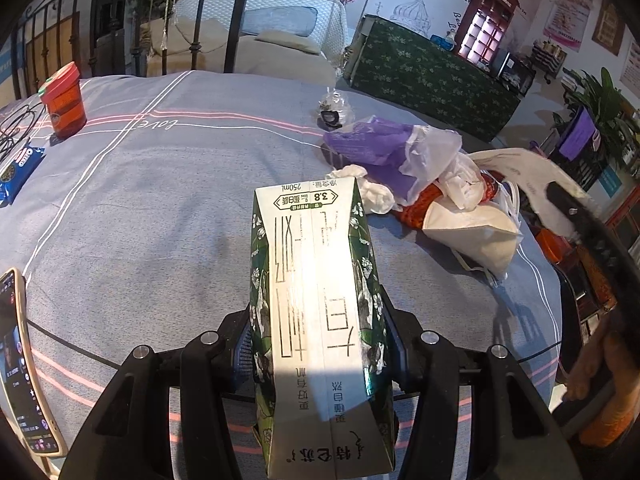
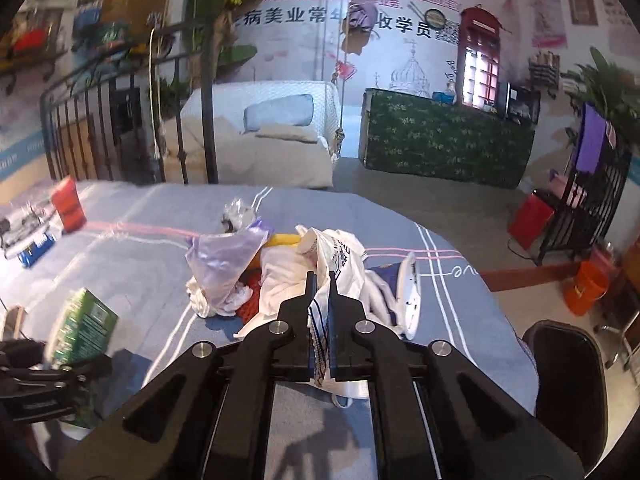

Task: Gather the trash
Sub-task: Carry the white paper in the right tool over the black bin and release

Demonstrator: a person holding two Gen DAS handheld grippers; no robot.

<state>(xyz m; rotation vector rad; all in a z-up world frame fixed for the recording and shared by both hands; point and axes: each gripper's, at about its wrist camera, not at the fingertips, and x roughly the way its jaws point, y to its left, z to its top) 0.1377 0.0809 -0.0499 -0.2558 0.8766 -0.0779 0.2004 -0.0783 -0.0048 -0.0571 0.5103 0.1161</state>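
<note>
From the left wrist, a green-and-white carton (image 1: 316,320) is seen clamped in the left gripper (image 1: 318,344) above the table (image 1: 160,200), while the right wrist alone shows the right gripper (image 2: 322,280) pinched on a white bag (image 2: 340,264) amid the trash heap.

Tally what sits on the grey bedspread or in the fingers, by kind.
Milk carton: 1
Red-orange jar: 1
Phone: 1
Blue snack packet: 1
White plastic bag: 1
Purple bag: 1
Face mask: 1
Total: 7
</note>
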